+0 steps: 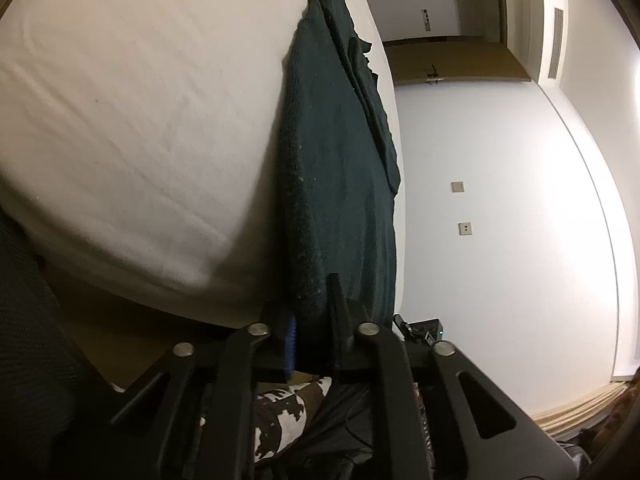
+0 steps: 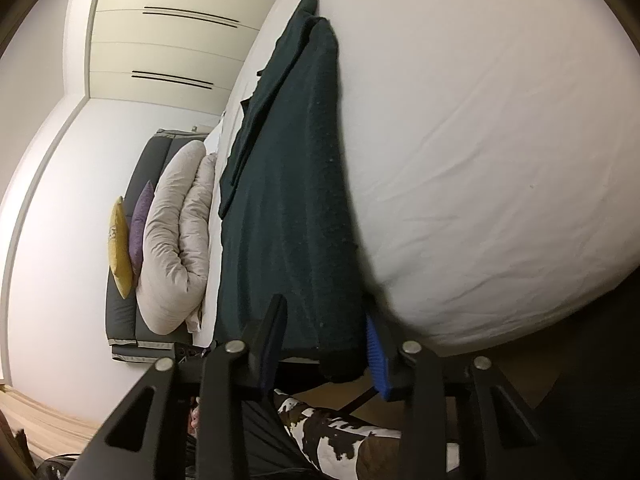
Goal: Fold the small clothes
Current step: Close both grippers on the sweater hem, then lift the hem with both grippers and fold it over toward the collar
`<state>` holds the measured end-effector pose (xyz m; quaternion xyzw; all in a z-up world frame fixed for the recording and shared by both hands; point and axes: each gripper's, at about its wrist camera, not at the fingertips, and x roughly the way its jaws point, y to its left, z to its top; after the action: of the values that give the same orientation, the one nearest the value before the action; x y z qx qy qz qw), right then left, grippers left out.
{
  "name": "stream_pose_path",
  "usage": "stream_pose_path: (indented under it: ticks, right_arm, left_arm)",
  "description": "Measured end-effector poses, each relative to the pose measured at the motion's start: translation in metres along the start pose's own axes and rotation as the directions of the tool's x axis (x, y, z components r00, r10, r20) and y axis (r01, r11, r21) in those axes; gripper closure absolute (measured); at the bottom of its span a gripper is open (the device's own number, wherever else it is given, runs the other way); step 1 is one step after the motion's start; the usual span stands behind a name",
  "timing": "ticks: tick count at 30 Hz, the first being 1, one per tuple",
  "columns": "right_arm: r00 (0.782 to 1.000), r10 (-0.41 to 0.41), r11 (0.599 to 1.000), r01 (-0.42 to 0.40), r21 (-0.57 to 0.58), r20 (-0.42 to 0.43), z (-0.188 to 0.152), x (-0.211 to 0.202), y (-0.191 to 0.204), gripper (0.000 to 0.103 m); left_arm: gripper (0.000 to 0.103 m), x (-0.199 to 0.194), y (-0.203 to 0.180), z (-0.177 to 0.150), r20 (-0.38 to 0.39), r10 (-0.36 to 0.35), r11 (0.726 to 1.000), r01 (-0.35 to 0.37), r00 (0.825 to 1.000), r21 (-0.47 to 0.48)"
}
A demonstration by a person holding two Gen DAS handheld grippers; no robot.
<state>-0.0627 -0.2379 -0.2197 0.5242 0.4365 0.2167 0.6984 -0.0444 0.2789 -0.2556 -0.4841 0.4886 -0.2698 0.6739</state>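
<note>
I see a white bed sheet (image 1: pixel 132 128) filling the work surface. Nearest me, the left gripper (image 1: pixel 314 320) is clamped on the near edge of a dark green knitted garment (image 1: pixel 332 184). The right gripper (image 2: pixel 326 332) has the same edge between its jaws; I cannot tell whether its pads press. Beyond, the garment stretches across the sheet toward a rolled pale duvet (image 2: pixel 176 240).

Dark green garment (image 1: pixel 336 184) coarse knit, linty; bed sheet (image 1: pixel 140 120) smooth matt cotton, faintly creased; gripper (image 1: pixel 312 320) matt black plastic
</note>
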Motion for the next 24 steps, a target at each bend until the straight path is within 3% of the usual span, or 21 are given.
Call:
stream_pose_path:
  ticks: [2, 7, 11, 17, 24]
  right_arm:
    - [1.000, -0.017, 1.000, 0.017, -0.012, -0.011, -0.001, 0.001, 0.000, 0.072]
    - [0.998, -0.046, 0.999, 0.045, -0.023, -0.037, -0.004, 0.007, 0.001, 0.077]
    - [0.998, -0.062, 0.998, 0.061, -0.035, -0.031, -0.004, 0.005, 0.002, 0.089]
    - [0.993, -0.114, 0.989, 0.113, -0.090, -0.007, -0.006, 0.003, 0.012, 0.092]
    - [0.997, -0.060, 0.991, 0.065, -0.113, 0.051, -0.007, -0.008, 0.026, 0.092]
  left_arm:
    - [0.097, 0.001, 0.000, -0.001, -0.007, 0.015, 1.000, -0.015, 1.000, 0.015]
    - [0.098, 0.013, -0.003, -0.009, -0.033, 0.052, 0.998, -0.051, 0.998, 0.042]
    - [0.099, 0.016, -0.007, -0.008, -0.017, 0.063, 0.997, -0.062, 0.998, 0.048]
    - [0.099, 0.006, -0.019, -0.017, 0.012, 0.126, 0.988, -0.126, 0.992, 0.095]
    - [0.100, -0.011, -0.042, -0.014, 0.079, 0.079, 0.989, -0.088, 0.994, 0.119]
